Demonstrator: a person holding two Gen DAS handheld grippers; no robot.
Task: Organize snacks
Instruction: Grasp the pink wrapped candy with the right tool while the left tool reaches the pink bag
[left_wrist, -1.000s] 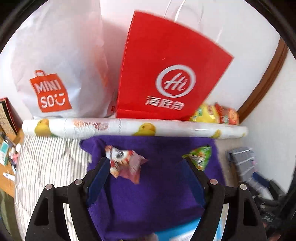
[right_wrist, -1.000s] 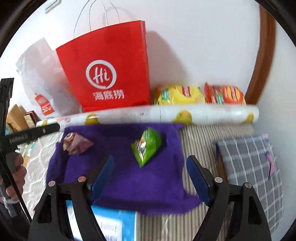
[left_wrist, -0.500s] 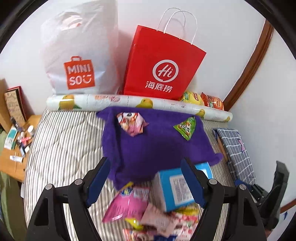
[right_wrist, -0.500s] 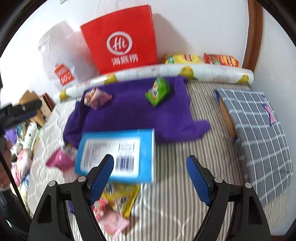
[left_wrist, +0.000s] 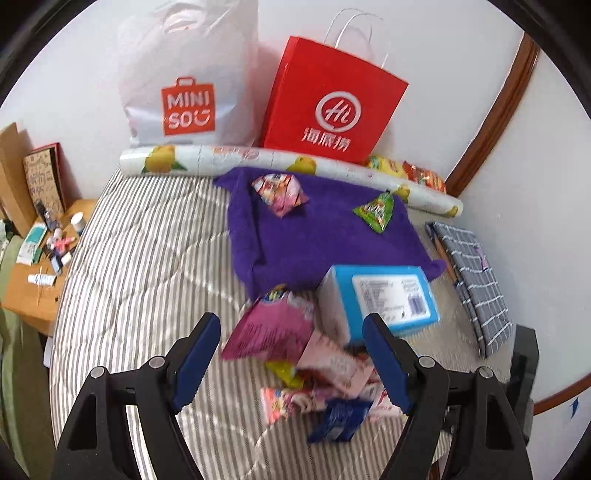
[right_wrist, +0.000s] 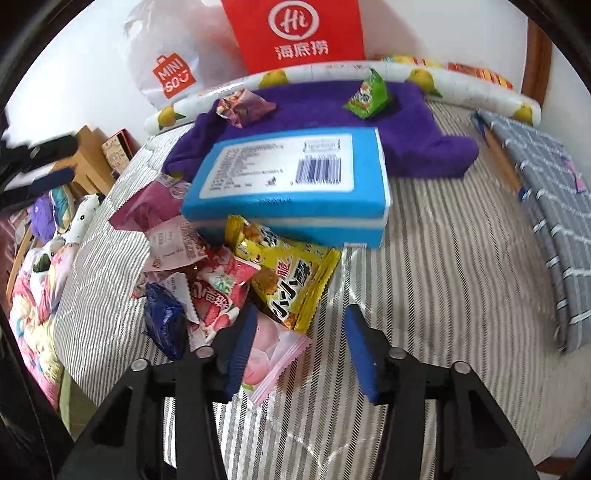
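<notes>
Loose snack packets lie heaped on the striped bed: a magenta packet (left_wrist: 269, 328), a yellow packet (right_wrist: 291, 280), a pink peach packet (right_wrist: 273, 350), a dark blue one (right_wrist: 164, 321). A blue box (right_wrist: 291, 173) rests on the heap's far side. On the purple cloth (left_wrist: 317, 240) sit a pink-red packet (left_wrist: 279, 192) and a green packet (left_wrist: 376, 212). My left gripper (left_wrist: 291, 325) hovers open over the heap. My right gripper (right_wrist: 301, 314) is low over the yellow packet's near corner, jaws closing and narrowed, pads touching nothing I can see.
A white shopping bag (left_wrist: 188, 85) and a red paper bag (left_wrist: 328, 107) stand against the wall behind a fruit-print roll (left_wrist: 258, 157). A grey checked pillow (right_wrist: 546, 206) lies at the right. A cluttered wooden side table (left_wrist: 40, 266) is at the left.
Both grippers have pulled back from the purple cloth toward the near snack heap, which has come into view. The right gripper has tilted down, sunk closer to the bed and narrowed its jaws.
</notes>
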